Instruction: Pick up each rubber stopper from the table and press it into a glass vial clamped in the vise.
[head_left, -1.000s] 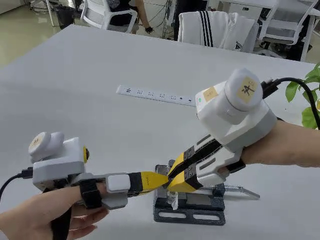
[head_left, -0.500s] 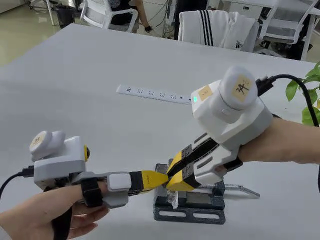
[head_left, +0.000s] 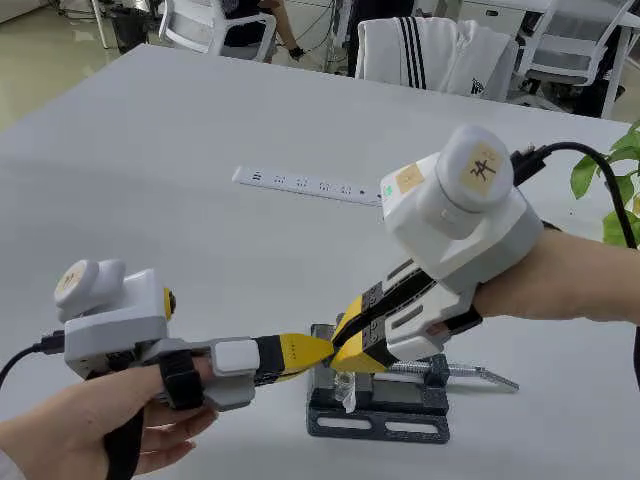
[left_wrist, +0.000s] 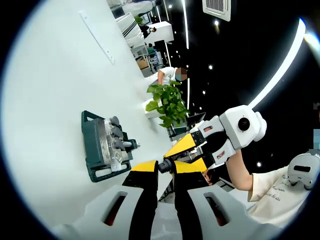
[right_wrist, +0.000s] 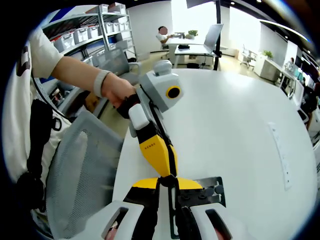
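A small dark rubber stopper (left_wrist: 165, 166) sits between the yellow tips of my left gripper (left_wrist: 165, 168), which is shut on it. My right gripper (right_wrist: 167, 183) meets it tip to tip and is closed on the same stopper (right_wrist: 168, 180). In the head view the left gripper (head_left: 322, 350) comes in from the left and the right gripper (head_left: 340, 357) from the upper right, joined just above the dark vise (head_left: 380, 422). A clear glass vial (head_left: 345, 390) stands clamped in the vise, directly below the tips.
A white power strip (head_left: 310, 187) lies farther back on the white table (head_left: 180, 200). The vise screw handle (head_left: 470, 375) sticks out to the right. A green plant (head_left: 612, 190) stands at the right edge, and chairs line the far side.
Both grippers stay tip to tip over the vise. The right gripper has shifted slightly left and up; the left has barely moved.
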